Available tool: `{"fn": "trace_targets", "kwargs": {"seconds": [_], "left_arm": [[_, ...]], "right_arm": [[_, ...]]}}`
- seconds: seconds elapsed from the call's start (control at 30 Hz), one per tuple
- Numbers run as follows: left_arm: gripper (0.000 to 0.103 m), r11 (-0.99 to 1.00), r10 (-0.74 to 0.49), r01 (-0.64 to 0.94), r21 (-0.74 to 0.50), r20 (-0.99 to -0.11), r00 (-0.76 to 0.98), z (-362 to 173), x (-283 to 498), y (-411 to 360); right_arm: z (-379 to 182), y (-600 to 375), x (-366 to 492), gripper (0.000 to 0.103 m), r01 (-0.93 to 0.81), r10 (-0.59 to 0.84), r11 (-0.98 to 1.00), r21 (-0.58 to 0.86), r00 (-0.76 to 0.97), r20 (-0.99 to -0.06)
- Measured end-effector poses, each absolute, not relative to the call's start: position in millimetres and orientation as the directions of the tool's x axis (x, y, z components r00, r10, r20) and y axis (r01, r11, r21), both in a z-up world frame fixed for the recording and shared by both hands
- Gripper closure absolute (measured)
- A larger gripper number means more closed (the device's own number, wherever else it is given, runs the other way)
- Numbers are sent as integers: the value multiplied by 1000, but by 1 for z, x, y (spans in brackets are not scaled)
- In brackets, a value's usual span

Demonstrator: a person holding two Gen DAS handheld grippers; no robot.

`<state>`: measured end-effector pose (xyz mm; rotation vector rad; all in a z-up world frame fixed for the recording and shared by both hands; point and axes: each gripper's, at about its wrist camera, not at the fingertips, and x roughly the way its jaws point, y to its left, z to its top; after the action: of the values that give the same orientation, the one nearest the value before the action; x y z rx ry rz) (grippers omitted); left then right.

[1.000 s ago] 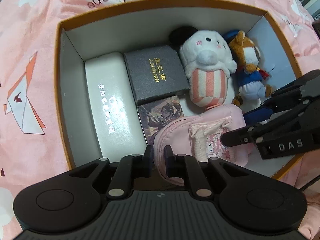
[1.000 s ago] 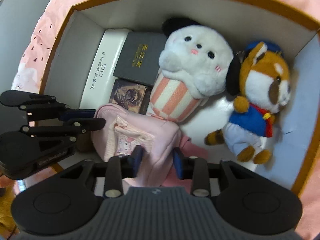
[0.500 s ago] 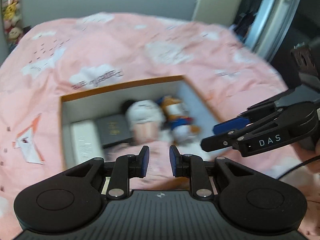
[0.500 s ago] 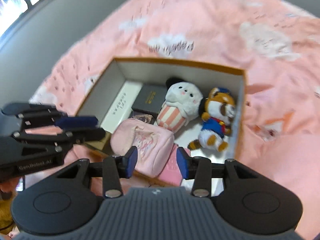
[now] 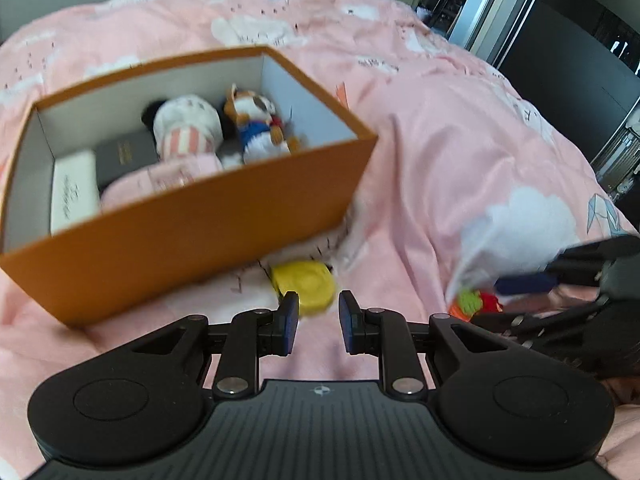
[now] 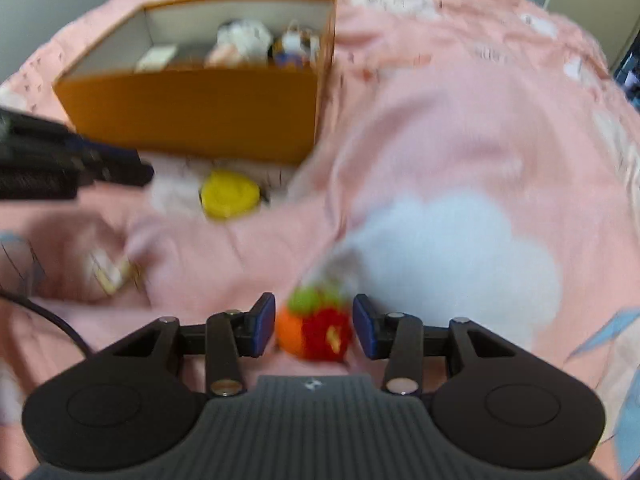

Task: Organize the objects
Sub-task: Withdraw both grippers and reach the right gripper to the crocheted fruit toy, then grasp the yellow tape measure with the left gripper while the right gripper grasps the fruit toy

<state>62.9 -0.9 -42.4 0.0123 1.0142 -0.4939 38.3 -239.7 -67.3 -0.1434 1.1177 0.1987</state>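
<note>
L gripper (image 5: 319, 322) open nr yellow disc (image 5: 304, 286) | R gripper (image 6: 314, 326) open round plush (image 6: 316, 328)

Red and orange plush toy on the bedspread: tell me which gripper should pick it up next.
Right. The right gripper is open with the red and orange plush toy already between its fingers. The left gripper is open too, but it points at the yellow round object near the orange box.
</note>
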Motion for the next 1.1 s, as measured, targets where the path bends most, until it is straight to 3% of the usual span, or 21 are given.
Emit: {"fn": "trace_targets", "kwargs": {"seconds": [0.17, 0.23, 0.37, 0.53, 0.73, 0.93, 1.1], "left_arm": [[77, 898, -382, 382, -218, -817, 432, -46, 55, -1], [65, 896, -386, 383, -225, -821, 421, -48, 55, -1], [62, 898, -372, 381, -219, -841, 393, -53, 60, -7], [47, 900, -347, 394, -185, -851, 394, -56, 75, -17], [43, 919, -304, 360, -161, -871, 386, -80, 106, -34], [41, 930, -310, 302, -208, -886, 345, -110, 118, -38], [37, 947, -261, 271, -169, -900, 348, -124, 121, -42]], "right_arm": [[-85, -249, 38, 50, -182, 109, 983, 33, 424, -899], [-90, -251, 40, 50, -179, 121, 983, 49, 419, -900], [-90, -252, 38, 57, -190, 136, 980, 59, 419, -898], [-56, -241, 38, 58, -283, 200, 957, 60, 500, -843], [-51, -232, 80, 58, -328, 212, 945, 12, 583, -785], [-94, -250, 107, 58, -299, 271, 948, 114, 561, -782], [-117, -267, 124, 57, -224, 296, 953, 206, 519, -802]]}}
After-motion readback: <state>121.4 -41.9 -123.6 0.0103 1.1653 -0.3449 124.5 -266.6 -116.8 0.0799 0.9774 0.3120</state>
